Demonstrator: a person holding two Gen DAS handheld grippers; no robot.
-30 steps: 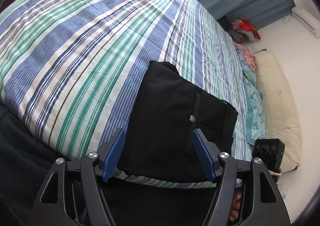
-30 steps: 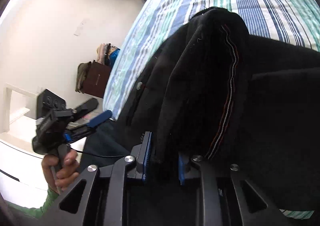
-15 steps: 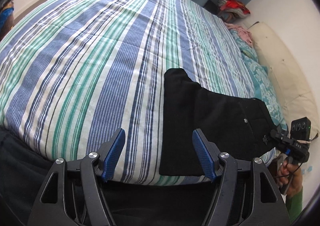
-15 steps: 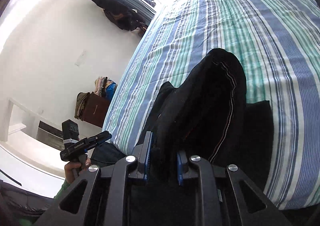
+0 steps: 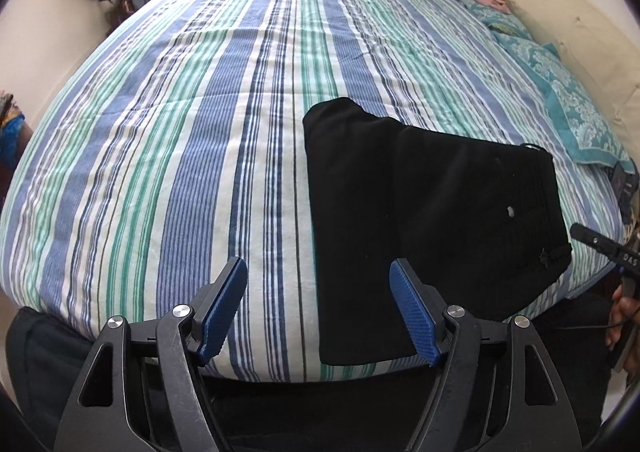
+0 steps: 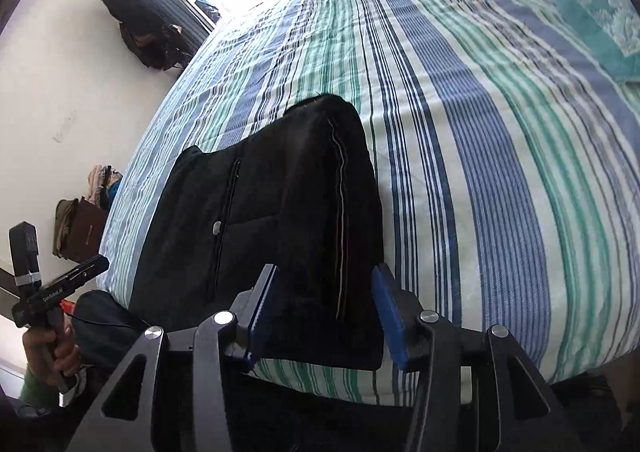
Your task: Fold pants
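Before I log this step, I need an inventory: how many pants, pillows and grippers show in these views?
Black pants: 1, folded on the striped bed
Teal patterned pillows: 1
Grippers: 2, left gripper and right gripper, both open
Total: 4

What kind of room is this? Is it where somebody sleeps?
Most likely a bedroom. A big bed with a striped cover fills the view, a teal pillow lies at its side, and folded black pants rest on it.
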